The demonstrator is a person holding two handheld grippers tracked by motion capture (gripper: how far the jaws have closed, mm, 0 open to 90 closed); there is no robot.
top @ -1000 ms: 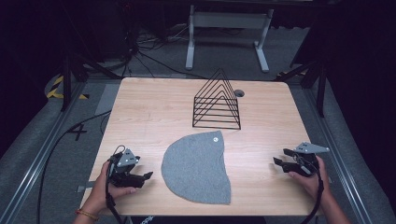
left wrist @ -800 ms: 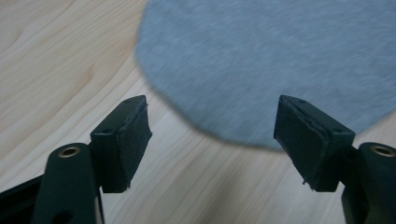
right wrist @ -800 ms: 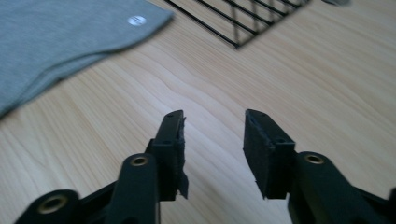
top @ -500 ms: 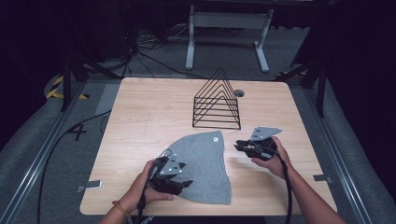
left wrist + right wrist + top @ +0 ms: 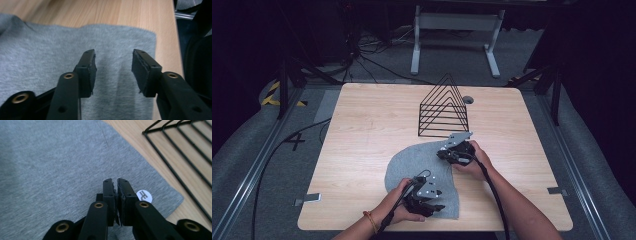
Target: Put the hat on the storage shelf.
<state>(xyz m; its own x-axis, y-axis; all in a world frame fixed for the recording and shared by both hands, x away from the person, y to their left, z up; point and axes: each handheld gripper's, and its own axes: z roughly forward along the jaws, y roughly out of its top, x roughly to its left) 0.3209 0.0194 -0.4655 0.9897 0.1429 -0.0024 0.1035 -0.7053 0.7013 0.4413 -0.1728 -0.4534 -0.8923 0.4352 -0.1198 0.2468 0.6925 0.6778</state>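
Left gripper (image 5: 435, 200), lower centre of high view, has jaws apart w/ grey cloth (image 5: 419, 165) between them; they've just been closing. Cloth lies flat on counter (image 5: 362, 130), centre-bottom. Right gripper (image 5: 443, 154) at cloth's upper right is clenched over it, near white sticker (image 5: 144, 195). Wire rack (image 5: 444, 107) above.

Both forearms are bare, and the left wrist wears a thin orange-red band (image 5: 371, 220). The left claw (image 5: 113, 72) is matte black plastic with two blocky jaws, each with a brass-ringed rivet at its joint and small screw holes along the pad mounts. The right claw (image 5: 116, 202) is built the same. Each carries a grey three-cornered plate (image 5: 460, 138) dotted with holes, and a black cable (image 5: 492, 187) trails toward 6 o'clock.
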